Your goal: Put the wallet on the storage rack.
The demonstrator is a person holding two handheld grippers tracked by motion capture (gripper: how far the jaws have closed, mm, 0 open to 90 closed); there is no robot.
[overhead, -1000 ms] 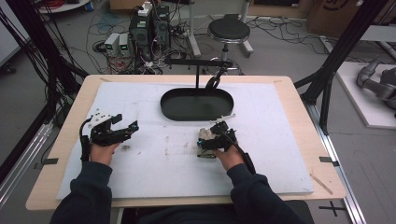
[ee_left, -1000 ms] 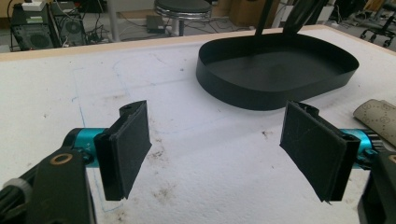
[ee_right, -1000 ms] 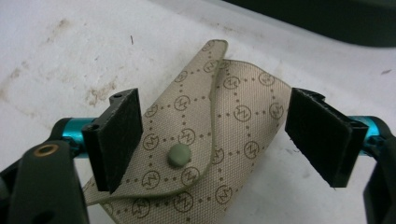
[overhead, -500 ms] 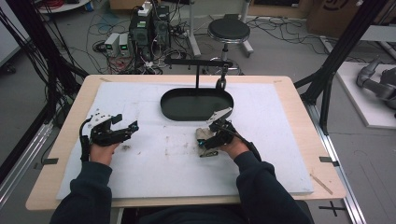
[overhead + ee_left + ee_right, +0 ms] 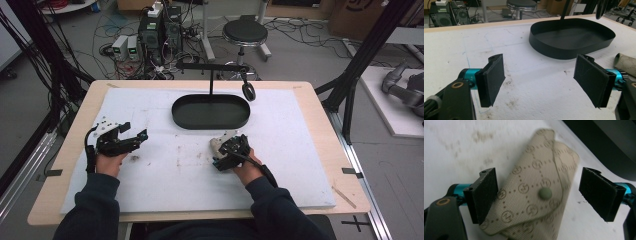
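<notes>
A beige patterned pouch (image 5: 524,187) with a green snap lies on the white mat, pale and small in the high view (image 5: 218,144). My right gripper (image 5: 541,195) is open around it. One pad touches the pouch's edge and the other pad stands clear of it. Seen from above, the right gripper (image 5: 226,151) sits just in front of the black oval tray (image 5: 210,120). Over the mat at the left, my left gripper (image 5: 134,136) is open and holds nothing; its jaws (image 5: 541,80) stand wide apart, facing the tray (image 5: 571,47).
A black stand with a hanging ring (image 5: 248,91) rises behind the tray. The pouch's end (image 5: 627,63) shows at the right edge of the left gripper view. The white mat (image 5: 165,175) carries faint dirt marks. Cables, boxes and a stool lie beyond the table.
My right hand shifted forward a little, then back toward the near side, turning slightly over the pouch. The left gripper has stayed still.
</notes>
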